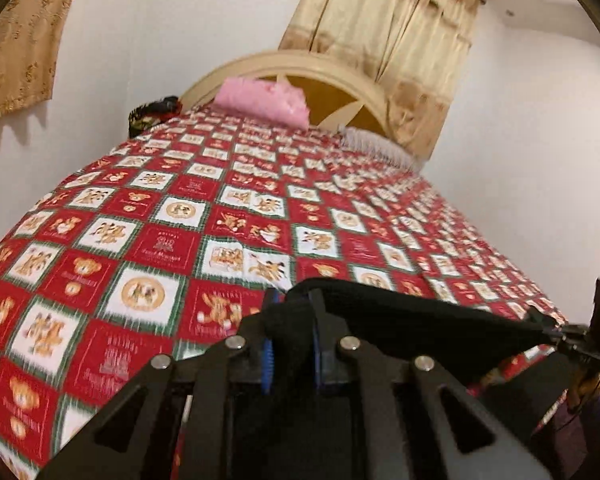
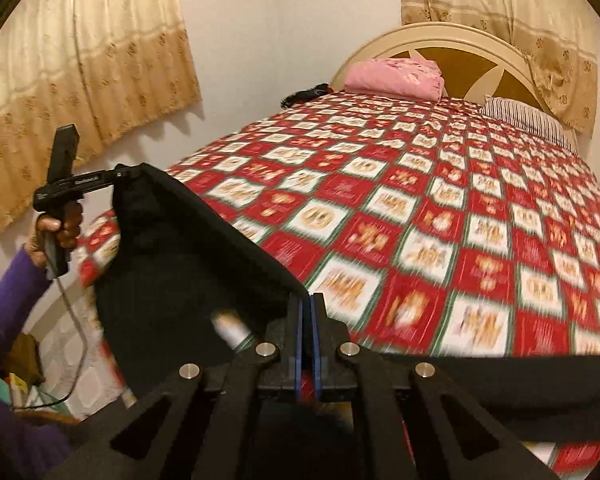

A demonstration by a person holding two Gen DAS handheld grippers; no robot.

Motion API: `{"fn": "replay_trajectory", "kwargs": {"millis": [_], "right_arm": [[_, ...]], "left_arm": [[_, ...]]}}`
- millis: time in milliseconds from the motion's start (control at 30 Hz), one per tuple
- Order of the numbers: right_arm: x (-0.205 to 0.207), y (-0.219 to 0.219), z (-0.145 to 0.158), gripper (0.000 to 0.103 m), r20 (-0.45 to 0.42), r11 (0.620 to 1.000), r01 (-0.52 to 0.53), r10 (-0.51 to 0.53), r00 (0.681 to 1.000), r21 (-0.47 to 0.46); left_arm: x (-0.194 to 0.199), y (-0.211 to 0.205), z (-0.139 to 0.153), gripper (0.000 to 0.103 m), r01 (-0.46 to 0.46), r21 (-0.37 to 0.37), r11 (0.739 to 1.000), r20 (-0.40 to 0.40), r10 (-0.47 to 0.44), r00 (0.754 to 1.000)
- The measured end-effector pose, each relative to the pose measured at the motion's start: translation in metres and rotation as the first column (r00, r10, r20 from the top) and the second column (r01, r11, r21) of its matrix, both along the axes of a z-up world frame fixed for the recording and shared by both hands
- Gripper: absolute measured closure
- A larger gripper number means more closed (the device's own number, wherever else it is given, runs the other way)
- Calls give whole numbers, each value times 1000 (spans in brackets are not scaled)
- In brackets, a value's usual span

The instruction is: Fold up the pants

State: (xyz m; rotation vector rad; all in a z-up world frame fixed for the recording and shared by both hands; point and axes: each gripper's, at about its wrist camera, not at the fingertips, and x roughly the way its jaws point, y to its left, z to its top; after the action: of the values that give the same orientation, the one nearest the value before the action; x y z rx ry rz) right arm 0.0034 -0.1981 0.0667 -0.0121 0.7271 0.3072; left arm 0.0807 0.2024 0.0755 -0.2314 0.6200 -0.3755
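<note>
Both grippers clamp the black pants (image 2: 188,264), which hang stretched between them above the near edge of the bed (image 2: 440,216). In the left wrist view the left gripper (image 1: 294,308) sits at six o'clock, its blue-padded fingers drawn narrow on a bunched edge of the cloth, and a taut black band runs from there toward three o'clock, where the right gripper (image 1: 556,334) pinches its far end; only the tip and part of the body of that tool show, at the frame's edge. The right wrist view gives what the left cannot: the right gripper (image 2: 309,320) at six o'clock with its blue pads pressed almost together on a corner of the pants, the fabric falling as a broad dark sheet toward nine o'clock, and there the left gripper (image 2: 130,174) seen from outside, gripping the upper corner. That view alone shows the hand (image 2: 56,232) on the left tool's handle, a purple sleeve (image 2: 8,300) below it, and a cable looping down toward seven o'clock. Both views are motion-blurred over the red checked bedspread (image 1: 220,208). At twelve o'clock in each lie a pink folded cloth (image 1: 260,100) and a cream headboard (image 2: 452,40); the striped pillow (image 2: 528,120) at two o'clock is clear only from the right wrist
</note>
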Motion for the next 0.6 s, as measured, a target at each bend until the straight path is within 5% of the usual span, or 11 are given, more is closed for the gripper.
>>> {"fn": "replay_trajectory", "kwargs": {"millis": [200, 400, 500, 567, 600], "right_arm": [[-60, 20, -49, 100, -67, 999, -6, 9, 998, 50], [-86, 30, -100, 100, -180, 998, -6, 17, 984, 65], [-94, 34, -109, 100, -190, 998, -8, 18, 982, 55], [-95, 36, -115, 100, -196, 999, -7, 14, 981, 33], [-96, 38, -119, 99, -198, 1000, -12, 14, 980, 13]], "left_arm": [[-60, 12, -29, 88, -31, -16, 999, 7, 31, 999], [-90, 24, -76, 86, -76, -10, 997, -103, 75, 992], [-101, 27, -87, 73, -103, 31, 994, -122, 106, 987], [-105, 34, -94, 30, -168, 62, 984, -140, 175, 975], [-108, 42, -97, 22, -202, 58, 978, -150, 208, 967]]}}
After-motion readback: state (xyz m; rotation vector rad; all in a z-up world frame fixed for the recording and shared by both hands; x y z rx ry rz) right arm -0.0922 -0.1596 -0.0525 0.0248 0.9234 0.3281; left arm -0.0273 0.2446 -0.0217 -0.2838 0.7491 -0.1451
